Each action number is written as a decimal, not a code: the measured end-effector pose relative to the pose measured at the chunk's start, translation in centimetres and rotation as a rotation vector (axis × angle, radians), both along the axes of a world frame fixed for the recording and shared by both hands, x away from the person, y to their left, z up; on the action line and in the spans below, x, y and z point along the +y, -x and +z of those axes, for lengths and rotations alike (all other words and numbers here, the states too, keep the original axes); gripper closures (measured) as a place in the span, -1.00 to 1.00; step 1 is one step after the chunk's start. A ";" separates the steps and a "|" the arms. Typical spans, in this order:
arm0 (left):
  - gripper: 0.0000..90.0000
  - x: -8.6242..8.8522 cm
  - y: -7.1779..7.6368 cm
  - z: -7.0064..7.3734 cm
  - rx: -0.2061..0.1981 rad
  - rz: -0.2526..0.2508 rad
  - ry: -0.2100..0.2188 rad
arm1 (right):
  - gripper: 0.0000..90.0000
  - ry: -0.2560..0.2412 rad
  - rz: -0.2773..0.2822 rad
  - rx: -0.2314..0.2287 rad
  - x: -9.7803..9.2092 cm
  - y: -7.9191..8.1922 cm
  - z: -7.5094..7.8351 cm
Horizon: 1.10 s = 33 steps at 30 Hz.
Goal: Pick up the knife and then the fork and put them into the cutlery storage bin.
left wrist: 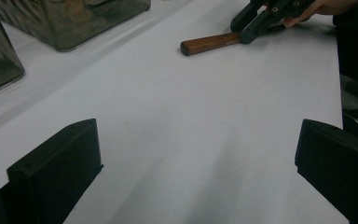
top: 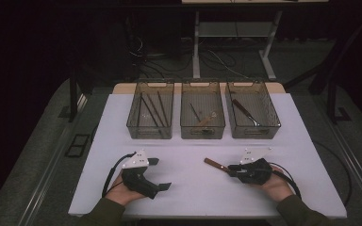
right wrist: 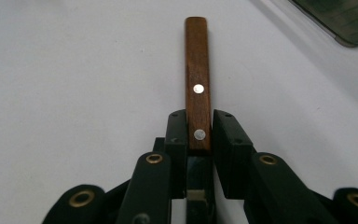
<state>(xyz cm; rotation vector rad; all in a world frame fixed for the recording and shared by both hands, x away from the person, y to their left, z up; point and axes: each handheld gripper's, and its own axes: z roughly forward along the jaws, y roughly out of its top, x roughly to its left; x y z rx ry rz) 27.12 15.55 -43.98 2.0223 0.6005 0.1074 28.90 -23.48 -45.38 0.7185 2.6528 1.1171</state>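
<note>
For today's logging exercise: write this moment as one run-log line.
right gripper: shut on wooden-handled utensil | left gripper: open, on table | bins: beyond

White table — three clear bins along its far edge.

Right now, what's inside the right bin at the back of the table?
Inside the right bin lies one wooden-handled utensil, angled across the floor. The tinted walls dim its metal end, so its type is unclear.
</note>
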 end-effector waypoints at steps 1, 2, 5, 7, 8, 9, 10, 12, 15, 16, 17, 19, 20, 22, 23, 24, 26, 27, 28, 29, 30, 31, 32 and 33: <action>-1.00 0.0 0.0 0.0 0.001 0.001 0.003 | 0.70 -0.002 0.001 0.001 0.0 0.0 0.0; -1.00 0.0 0.0 0.0 0.001 0.001 0.002 | 0.70 -0.004 0.002 0.002 -0.1 0.0 0.0; -1.00 0.0 0.0 0.0 0.001 0.000 -0.001 | 0.70 -0.018 -0.003 0.020 -0.2 -0.2 -0.1; -1.00 0.0 0.0 0.0 0.001 0.000 0.002 | 0.71 -0.020 -0.003 0.024 -0.2 -0.3 0.0; -1.00 0.0 0.0 0.0 0.001 0.000 0.003 | 0.71 -0.019 -0.005 0.033 -0.2 -0.3 0.0; -1.00 0.0 0.0 0.0 -0.001 -0.001 0.002 | 0.71 -0.020 -0.004 0.035 -0.2 -0.4 0.1; -1.00 0.0 0.0 0.1 0.000 -0.002 0.000 | 0.71 -0.017 -0.005 0.034 -0.2 -0.4 0.1; -1.00 0.1 0.0 0.1 0.000 -0.001 -0.001 | 0.71 -0.019 -0.006 0.042 -0.3 -0.5 0.2; -1.00 0.0 0.0 0.1 0.000 -0.003 -0.001 | 0.71 -0.034 -0.015 0.049 -0.7 -0.6 0.6; -1.00 0.0 0.0 0.0 0.000 -0.003 -0.001 | 0.71 -0.043 -0.020 0.053 -0.8 -0.6 0.7; -1.00 0.0 0.0 0.0 0.001 -0.002 0.000 | 0.71 -0.048 -0.020 0.058 -1.0 -0.7 0.9; -1.00 0.0 0.0 0.0 0.001 -0.002 0.000 | 0.71 -0.046 -0.024 0.057 -1.1 -0.8 1.0; -1.00 0.0 0.0 0.0 0.000 -0.002 0.002 | 0.70 -0.050 -0.027 0.060 -1.2 -0.8 1.1; -1.00 0.0 0.0 0.0 0.000 -0.001 0.002 | 0.70 -0.058 -0.031 0.061 -1.4 -0.8 1.3; -1.00 0.0 0.0 0.0 0.002 0.000 0.003 | 0.71 -0.061 -0.033 0.063 -1.4 -0.8 1.4; -1.00 0.0 0.0 0.0 0.001 -0.002 0.000 | 0.70 -0.063 -0.032 0.059 -1.5 -0.9 1.4; -1.00 0.0 0.0 0.0 0.001 -0.001 0.003 | 0.70 -0.068 -0.033 0.059 -1.5 -0.9 1.5; -1.00 0.0 0.0 0.0 0.002 -0.001 0.003 | 0.70 -0.067 -0.034 0.059 -1.5 -0.9 1.6; -1.00 0.0 0.0 0.0 0.002 -0.001 0.003 | 0.70 -0.070 -0.036 0.057 -1.6 -0.9 1.7; -1.00 0.0 0.0 0.0 0.001 -0.001 0.003 | 0.70 -0.071 -0.038 0.055 -1.6 -0.9 1.7; -1.00 0.0 0.0 0.0 0.001 -0.002 0.003 | 0.70 -0.072 -0.040 0.055 -1.7 -0.9 1.8; -1.00 0.0 0.0 0.0 0.002 -0.002 0.003 | 0.70 -0.075 -0.043 0.055 -1.7 -0.9 1.9; -1.00 0.0 0.0 0.0 0.002 -0.002 0.003 | 0.70 -0.076 -0.044 0.053 -1.8 -1.0 2.0; -1.00 0.0 0.0 0.0 0.003 -0.003 0.000 | 0.70 -0.078 -0.049 0.054 -1.9 -1.0 2.2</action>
